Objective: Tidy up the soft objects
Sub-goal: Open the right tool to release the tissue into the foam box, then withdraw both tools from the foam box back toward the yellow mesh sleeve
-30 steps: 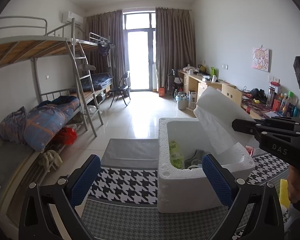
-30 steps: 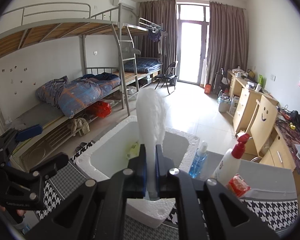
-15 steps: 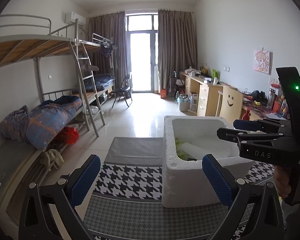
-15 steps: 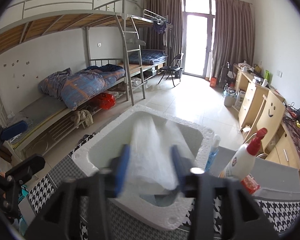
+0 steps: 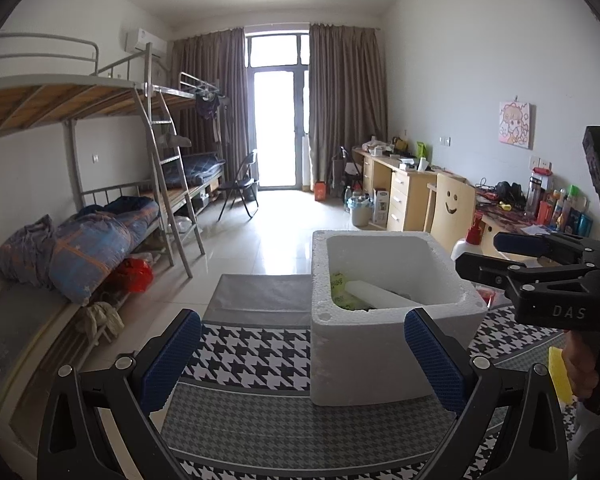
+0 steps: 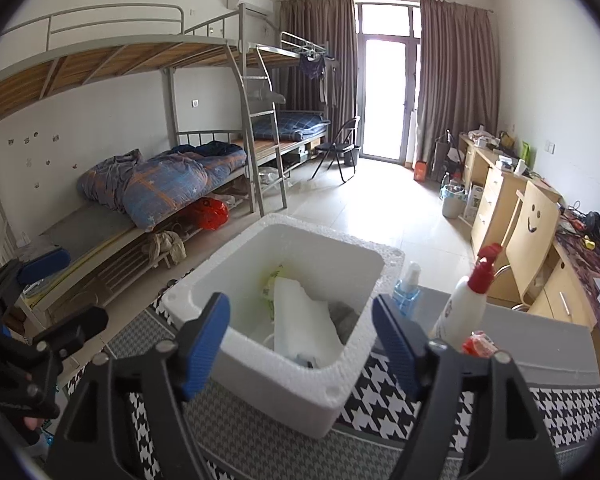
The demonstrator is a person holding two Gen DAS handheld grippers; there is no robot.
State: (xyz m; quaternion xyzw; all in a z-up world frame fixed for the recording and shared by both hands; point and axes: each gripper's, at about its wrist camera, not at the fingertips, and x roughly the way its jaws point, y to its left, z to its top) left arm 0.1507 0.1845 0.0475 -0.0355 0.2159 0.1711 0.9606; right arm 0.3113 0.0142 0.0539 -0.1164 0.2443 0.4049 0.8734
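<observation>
2 grippers, jaws apart | white foam sheet [image 6: 304, 328] in foam box [image 6: 284, 380]

Dormitory room, metal bunk beds [image 6: 148, 92] (bedding piled), row of desks [image 5: 400, 188], curtained balcony door [image 5: 278, 128]

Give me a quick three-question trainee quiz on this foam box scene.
1. True or false: the white foam sheet lies inside the foam box.
2. The right gripper is: A) open, B) shut on the sheet.
3. Fill in: the pump bottle has a ____ top.

Key: 1 true; 2 A, its fingers have just been opening, nothing pressed between them; 3 red.
</observation>
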